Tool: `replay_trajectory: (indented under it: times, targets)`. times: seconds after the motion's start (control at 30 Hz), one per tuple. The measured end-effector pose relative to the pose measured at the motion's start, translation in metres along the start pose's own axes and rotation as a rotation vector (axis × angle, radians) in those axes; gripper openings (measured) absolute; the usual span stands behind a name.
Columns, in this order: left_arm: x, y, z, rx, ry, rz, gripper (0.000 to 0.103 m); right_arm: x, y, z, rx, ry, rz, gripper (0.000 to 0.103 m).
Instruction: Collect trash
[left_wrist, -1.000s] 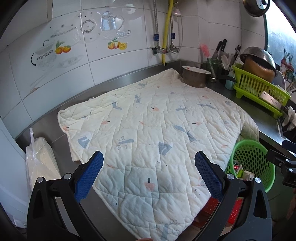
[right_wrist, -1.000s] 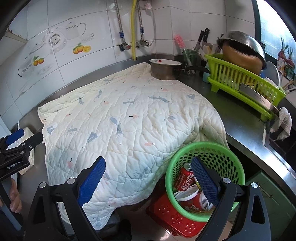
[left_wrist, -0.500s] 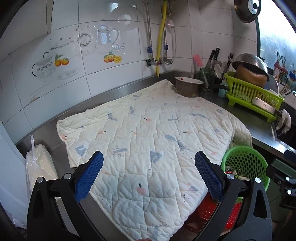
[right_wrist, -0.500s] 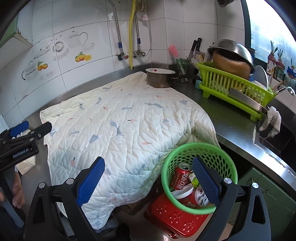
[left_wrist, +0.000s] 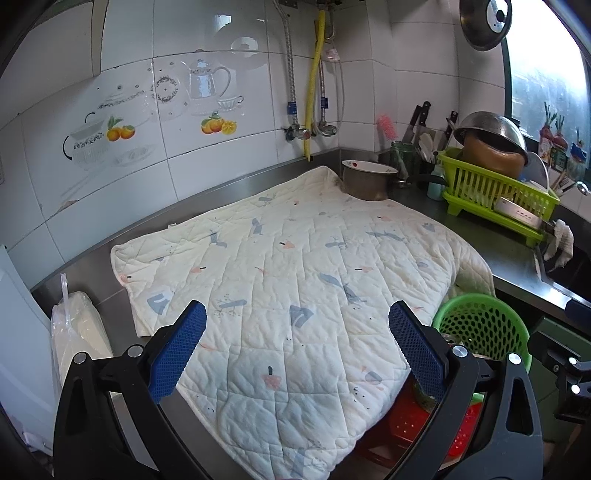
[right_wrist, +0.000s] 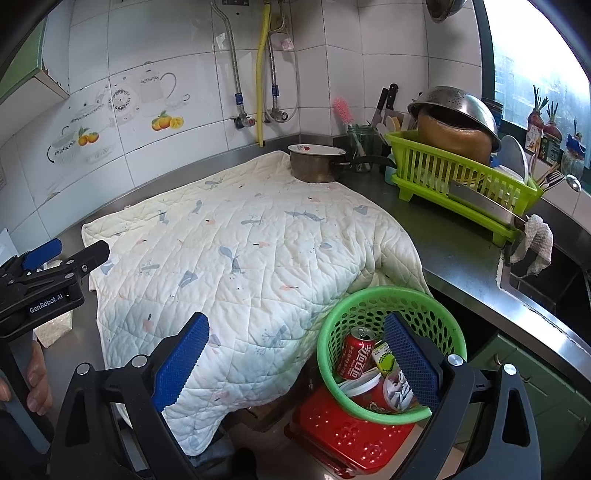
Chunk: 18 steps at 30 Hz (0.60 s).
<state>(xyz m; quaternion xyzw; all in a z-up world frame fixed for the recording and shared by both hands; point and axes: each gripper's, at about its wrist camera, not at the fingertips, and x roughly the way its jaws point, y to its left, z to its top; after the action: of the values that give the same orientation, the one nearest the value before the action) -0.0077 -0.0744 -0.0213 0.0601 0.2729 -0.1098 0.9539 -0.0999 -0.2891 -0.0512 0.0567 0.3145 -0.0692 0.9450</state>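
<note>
Across the steel counter (right_wrist: 461, 236) a quilted cream blanket (right_wrist: 236, 251) lies spread, its near edge hanging over the front and its far corner touching a metal saucepan (right_wrist: 314, 166). Right of the pan a lime-green dish rack (right_wrist: 458, 184) holds a brown pot under an upturned steel colander (right_wrist: 458, 107). At the counter's front edge, beside the drooping blanket, a green perforated basket (right_wrist: 373, 306) sits on a red plastic stool (right_wrist: 343, 432). The trash is in this basket: a red soda can (right_wrist: 356, 356) standing upright, a yellow-green packet just beside it, and a round lidded container below them. At the counter's left end stands a white bagged block (left_wrist: 75, 339).

Both tongs are empty with their blue pads spread wide. The left gripper (left_wrist: 297, 349) hangs over the blanket's near part, while the right gripper (right_wrist: 295, 363) hangs over the blanket's hanging edge and the basket, its right pad (right_wrist: 408, 360) in front of the basket's contents.
</note>
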Motion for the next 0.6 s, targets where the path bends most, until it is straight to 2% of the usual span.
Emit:
replay_trajectory:
  times: [0.23, 0.6]
  targets:
    - [-0.0036, -0.0007, 0.0021, 0.008, -0.03, 0.017, 0.098, 0.0013, 0.0007, 0.0009, -0.002, -0.001, 0.004, 0.093]
    - [0.0018, -0.0017, 0.0024, 0.013, -0.003, 0.014, 0.098, 0.005, 0.0021, -0.0004, 0.003, 0.01, 0.004, 0.093]
